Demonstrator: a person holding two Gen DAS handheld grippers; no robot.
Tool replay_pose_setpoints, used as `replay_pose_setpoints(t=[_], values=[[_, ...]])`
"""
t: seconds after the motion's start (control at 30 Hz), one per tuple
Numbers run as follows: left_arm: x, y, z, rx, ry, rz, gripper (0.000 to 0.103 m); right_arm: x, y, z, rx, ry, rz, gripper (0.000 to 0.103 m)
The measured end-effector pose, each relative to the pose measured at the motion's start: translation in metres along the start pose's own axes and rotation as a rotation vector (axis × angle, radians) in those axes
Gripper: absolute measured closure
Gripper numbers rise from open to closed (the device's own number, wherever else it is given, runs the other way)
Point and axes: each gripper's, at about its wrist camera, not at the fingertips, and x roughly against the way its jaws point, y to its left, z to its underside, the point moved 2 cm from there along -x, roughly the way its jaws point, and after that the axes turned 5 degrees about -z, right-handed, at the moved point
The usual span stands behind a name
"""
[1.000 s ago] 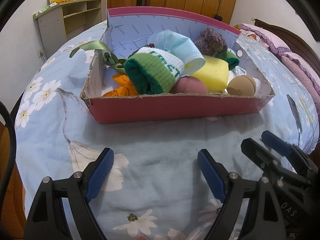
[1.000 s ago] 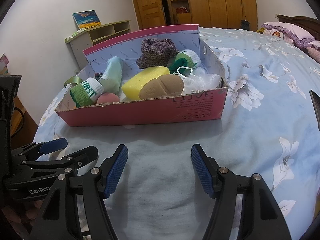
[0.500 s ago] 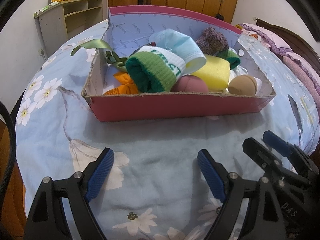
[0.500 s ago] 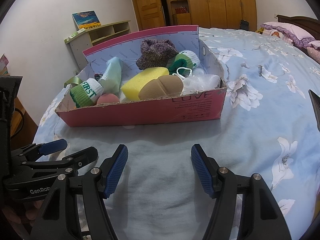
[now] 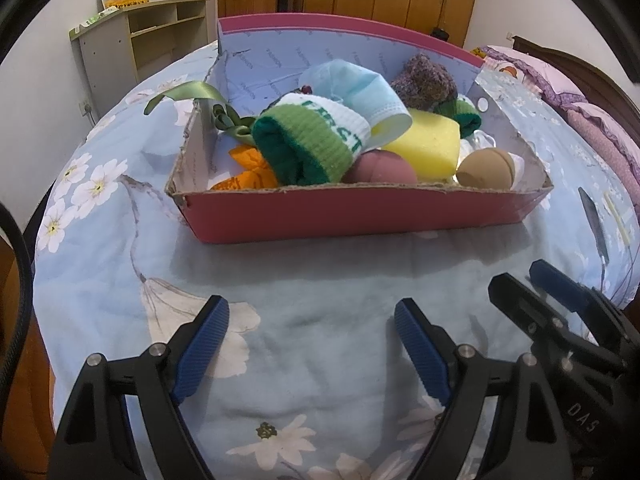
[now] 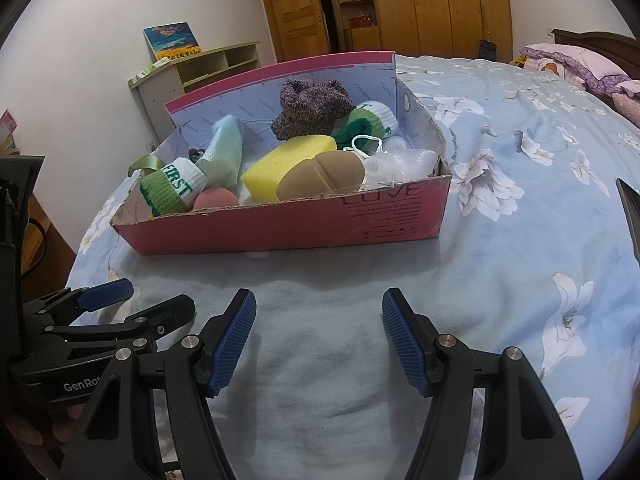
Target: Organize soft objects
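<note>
A pink cardboard box [image 5: 360, 216] [image 6: 304, 226] sits on the flowered bedspread, full of soft things: a green and white sock [image 5: 312, 140] [image 6: 170, 190], a yellow sponge [image 5: 424, 146] [image 6: 288, 158], a light blue face mask [image 5: 352, 84], a purple knitted piece [image 5: 424, 80] [image 6: 312, 108], a pink ball [image 5: 382, 168], a tan puff [image 5: 486, 168] [image 6: 320, 174] and an orange cloth [image 5: 244, 168]. My left gripper [image 5: 312, 344] is open and empty, low before the box. My right gripper [image 6: 320, 336] is open and empty beside it.
The light blue bedspread [image 6: 520, 200] stretches to the right, with pillows [image 6: 576, 64] at the far end. A low shelf unit [image 5: 148, 44] stands against the left wall and wooden wardrobes [image 6: 432, 4] at the back. A green ribbon [image 5: 188, 94] hangs over the box's left corner.
Both grippers have stayed open and nearly still. The views have shifted only slightly; nothing in the box has moved.
</note>
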Motion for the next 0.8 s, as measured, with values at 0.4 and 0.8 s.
replay_pose_setpoints(t=[0.4,0.8], values=[[0.0004,-0.0006,0.0011,-0.003,0.003,-0.003,0.014,0.0001,-0.0001,0.0001,0.0,0.0,0.0,0.036],[0.0003,-0.0004,0.0009,-0.002,0.004,-0.003,0.015,0.0001,-0.0004,0.0003,0.0,0.0,0.0,0.036]])
